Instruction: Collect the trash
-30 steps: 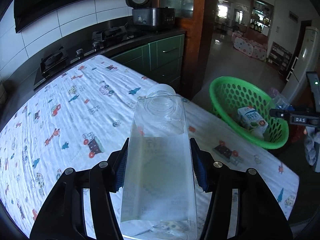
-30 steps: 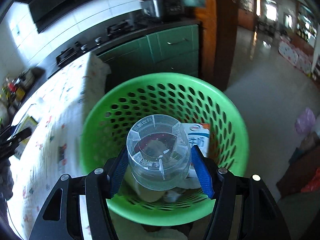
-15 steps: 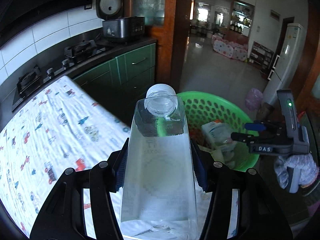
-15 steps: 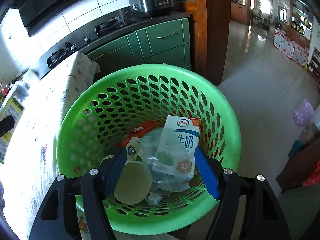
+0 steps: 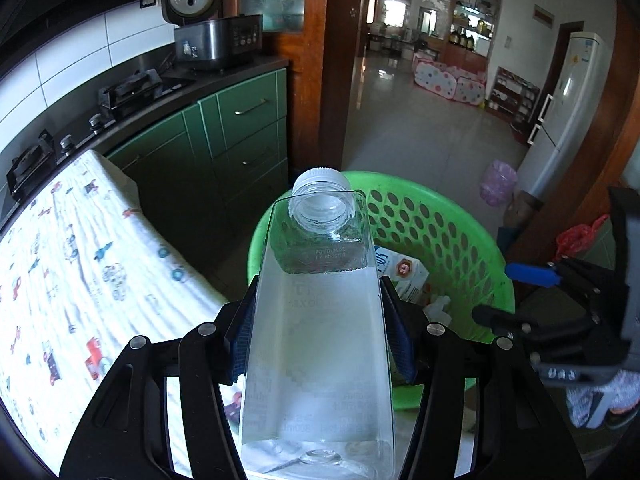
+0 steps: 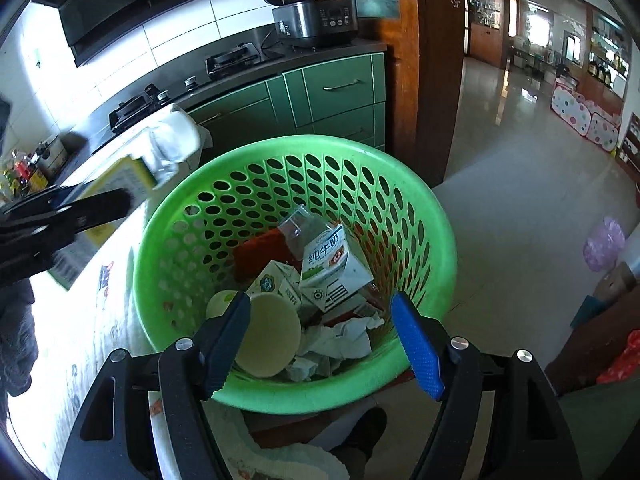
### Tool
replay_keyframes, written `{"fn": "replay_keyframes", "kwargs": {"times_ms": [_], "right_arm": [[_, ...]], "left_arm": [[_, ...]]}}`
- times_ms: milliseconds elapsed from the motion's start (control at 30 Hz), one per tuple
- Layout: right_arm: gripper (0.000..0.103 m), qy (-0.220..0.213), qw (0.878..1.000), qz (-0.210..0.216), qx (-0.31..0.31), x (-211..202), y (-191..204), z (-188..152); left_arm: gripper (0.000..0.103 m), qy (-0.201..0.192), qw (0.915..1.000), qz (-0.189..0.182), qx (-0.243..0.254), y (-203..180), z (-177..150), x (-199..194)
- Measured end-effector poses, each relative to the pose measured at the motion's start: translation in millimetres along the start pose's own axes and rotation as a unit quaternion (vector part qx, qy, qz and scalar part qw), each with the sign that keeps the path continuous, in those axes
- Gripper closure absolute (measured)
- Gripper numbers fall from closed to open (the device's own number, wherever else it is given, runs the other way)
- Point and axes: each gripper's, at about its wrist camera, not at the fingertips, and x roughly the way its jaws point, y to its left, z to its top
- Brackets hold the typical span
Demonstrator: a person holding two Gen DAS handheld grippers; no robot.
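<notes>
Left gripper (image 5: 320, 344) clamps a clear bottle (image 5: 318, 344), white cap forward, held over the near rim of the green basket (image 5: 460, 240). Right gripper (image 6: 320, 340) has just been opening, nothing between the jaws, above the same basket. Inside: milk carton (image 6: 334, 268), smaller cartons, a pale round lid (image 6: 270, 336), crumpled paper, and what looks like a clear cup, hard to tell. Basket sits at the end of the table with a cartoon-print cloth (image 5: 60, 280). Behind: green cabinets (image 5: 240, 132), dark counter with hob (image 5: 132, 90), cooker (image 5: 212, 36), white tiles. Doorway opens to a glossy tiled floor (image 5: 420, 132); fridge (image 5: 568, 104) on the right.
</notes>
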Motion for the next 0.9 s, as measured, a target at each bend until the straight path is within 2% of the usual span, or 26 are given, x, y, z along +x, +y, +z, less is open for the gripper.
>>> {"fn": "replay_keyframes", "kwargs": {"times_ms": [400, 633, 767, 900], "right_arm": [[0.030, -0.003, 1.000, 0.002, -0.014, -6.6, 9.5, -12.8], [0.030, -0.002, 1.000, 0.005, -0.008, -7.6, 10.2, -14.8], [0.030, -0.004, 1.000, 0.006, -0.009, -10.8, 11.8, -16.1], [0.030, -0.008, 1.000, 0.010, -0.005, -15.9, 14.8, -17.5]], "left_arm": [[0.047, 0.032, 0.9994, -0.008, -0.006, -9.7, 0.7, 29.4], [0.046, 0.034, 0.9994, -0.004, -0.007, -10.3, -3.8, 26.2], [0.040, 0.021, 0.9997, -0.006, -0.011, -9.4, -3.3, 17.1], [0.039, 0.010, 0.9999, -0.003, -0.007, -11.4, -4.5, 3.2]]}}
